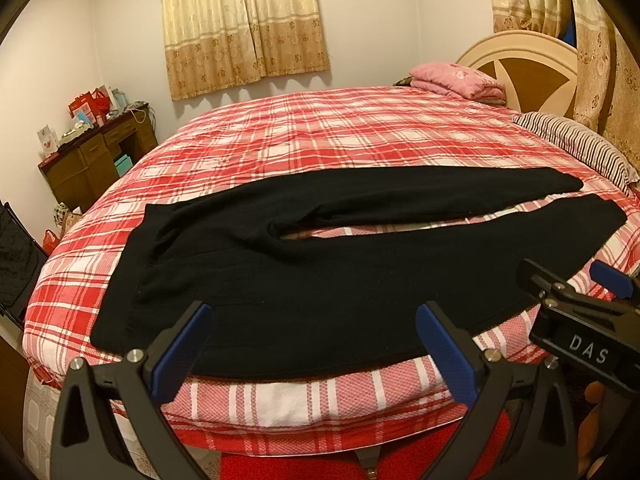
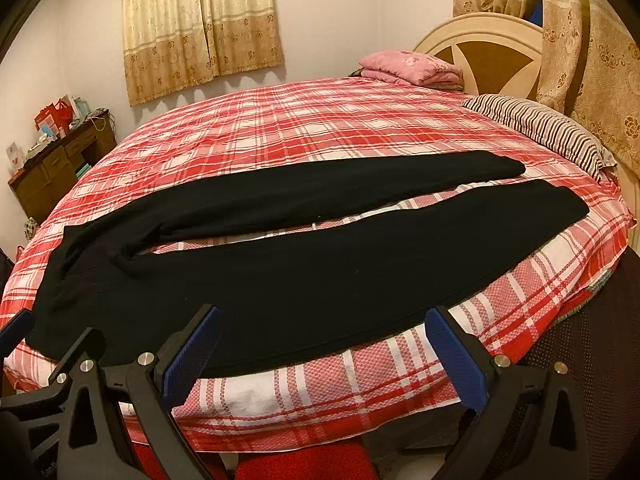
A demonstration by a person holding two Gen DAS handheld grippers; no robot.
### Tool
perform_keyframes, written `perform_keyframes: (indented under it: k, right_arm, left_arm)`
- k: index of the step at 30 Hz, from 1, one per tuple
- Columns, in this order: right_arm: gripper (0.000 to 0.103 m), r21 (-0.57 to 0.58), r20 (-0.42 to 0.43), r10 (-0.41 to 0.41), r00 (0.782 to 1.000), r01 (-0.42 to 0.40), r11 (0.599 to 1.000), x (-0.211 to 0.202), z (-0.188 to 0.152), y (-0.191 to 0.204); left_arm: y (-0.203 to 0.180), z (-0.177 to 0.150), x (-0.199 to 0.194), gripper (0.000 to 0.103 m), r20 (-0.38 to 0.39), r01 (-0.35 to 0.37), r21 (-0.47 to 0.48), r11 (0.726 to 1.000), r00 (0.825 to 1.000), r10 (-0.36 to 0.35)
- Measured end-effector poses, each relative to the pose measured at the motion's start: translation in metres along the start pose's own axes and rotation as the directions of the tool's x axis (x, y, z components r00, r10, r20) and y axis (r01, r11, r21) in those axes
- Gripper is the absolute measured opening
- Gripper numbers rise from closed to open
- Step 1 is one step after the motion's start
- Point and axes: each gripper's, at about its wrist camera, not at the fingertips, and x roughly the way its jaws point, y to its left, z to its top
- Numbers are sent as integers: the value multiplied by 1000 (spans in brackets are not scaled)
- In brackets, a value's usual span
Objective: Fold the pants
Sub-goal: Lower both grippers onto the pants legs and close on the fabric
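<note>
Black pants (image 1: 320,276) lie flat and unfolded across the near part of a bed with a red plaid cover (image 1: 320,136), waist at the left, both legs stretching right with a narrow gap between them. They also show in the right wrist view (image 2: 304,264). My left gripper (image 1: 314,344) is open and empty, hovering at the near edge of the pants by the waist end. My right gripper (image 2: 324,348) is open and empty, at the near edge of the lower leg. The right gripper also shows at the right of the left wrist view (image 1: 576,292).
A striped pillow (image 1: 580,148), a folded pink blanket (image 1: 456,80) and the headboard (image 1: 528,68) are at the far right. A cluttered wooden desk (image 1: 96,152) stands at the left by the wall. Curtains (image 1: 244,24) hang behind. The bed's front edge (image 2: 320,400) is just below my grippers.
</note>
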Motion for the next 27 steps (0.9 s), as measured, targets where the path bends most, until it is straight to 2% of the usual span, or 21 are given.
perform_keyframes:
  k: [12,23,27]
  right_arm:
    - [102,-31,-4,-23,1000,23,999,8,9,4]
    - [102,-116,4,-4,1000,4,993,25,35,37]
    - [102,-140,-15,13,1000,-15,990,38,43,50]
  left_arm:
    - [13,5,13,103,-12,-11,-12,1000,1000,11]
    - [39,22,29,103,-6,-49,-22,999,999,49]
    - [57,22,43,103,-35,-67,-47,997,997,65]
